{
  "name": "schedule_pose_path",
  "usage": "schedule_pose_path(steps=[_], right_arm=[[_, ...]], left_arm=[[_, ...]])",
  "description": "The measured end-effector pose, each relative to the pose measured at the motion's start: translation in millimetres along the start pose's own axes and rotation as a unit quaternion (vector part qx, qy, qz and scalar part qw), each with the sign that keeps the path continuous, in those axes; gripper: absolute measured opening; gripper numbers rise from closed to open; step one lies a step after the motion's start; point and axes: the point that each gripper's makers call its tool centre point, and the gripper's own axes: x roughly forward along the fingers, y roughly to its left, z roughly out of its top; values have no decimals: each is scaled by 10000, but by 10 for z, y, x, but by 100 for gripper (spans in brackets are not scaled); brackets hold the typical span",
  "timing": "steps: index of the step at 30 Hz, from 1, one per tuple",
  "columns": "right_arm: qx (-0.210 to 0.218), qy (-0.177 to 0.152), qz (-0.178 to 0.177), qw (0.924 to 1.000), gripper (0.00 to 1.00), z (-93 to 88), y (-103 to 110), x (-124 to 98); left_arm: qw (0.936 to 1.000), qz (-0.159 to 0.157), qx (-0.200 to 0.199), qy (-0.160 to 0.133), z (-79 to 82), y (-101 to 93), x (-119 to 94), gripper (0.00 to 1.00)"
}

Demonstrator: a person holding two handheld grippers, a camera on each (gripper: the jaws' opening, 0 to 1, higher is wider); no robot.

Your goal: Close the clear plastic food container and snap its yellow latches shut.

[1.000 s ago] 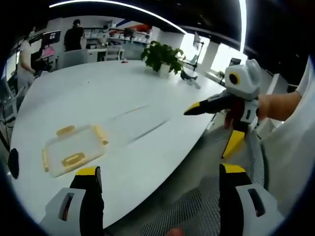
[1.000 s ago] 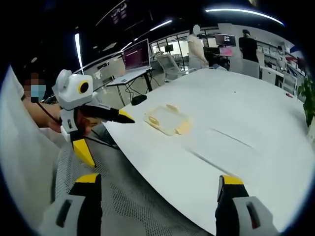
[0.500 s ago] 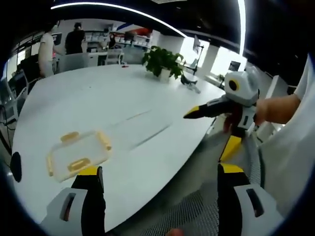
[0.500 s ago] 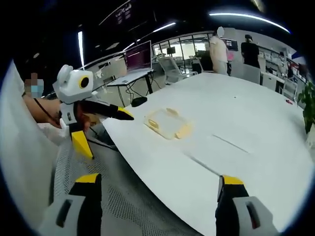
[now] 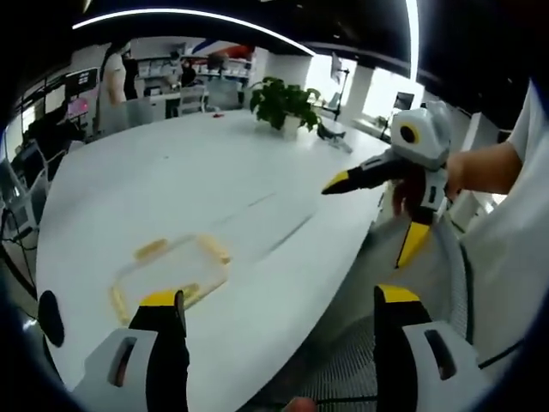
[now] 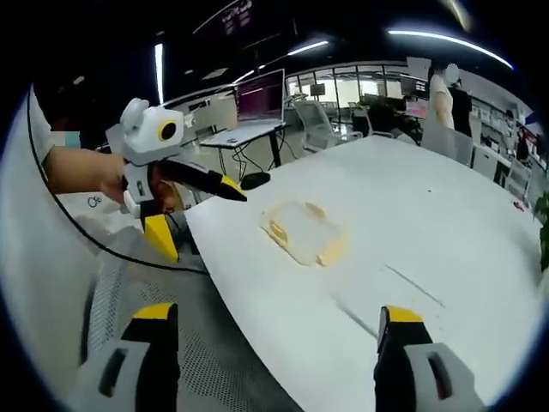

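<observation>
Bench (image 5: pixel 214 180), broad and white, carries the clear container (image 5: pixel 167 270) near its edge in an office with a potted plant (image 5: pixel 283 103) and distant desks. Both grippers' jaws stand wide and empty; latch state is unclear

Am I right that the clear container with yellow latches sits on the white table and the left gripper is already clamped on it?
Not clamped. In the left gripper view the left gripper is open and short of the container, which does sit on the white table.
</observation>
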Motion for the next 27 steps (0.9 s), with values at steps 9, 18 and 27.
schedule_pose_path(steps=[9, 18, 27], right_arm=[[-278, 118, 59, 9995, 95, 119, -94, 176], [-488, 225, 164, 9984, 94, 217, -174, 368], [-561, 223, 202, 9980, 94, 352, -261, 504]], left_arm=[[9993, -129, 291, 211, -104, 181, -22, 90], [9988, -139, 411, 212, -79, 398, -66, 89], [9969, -165, 647, 417, -117, 560, -34, 90]])
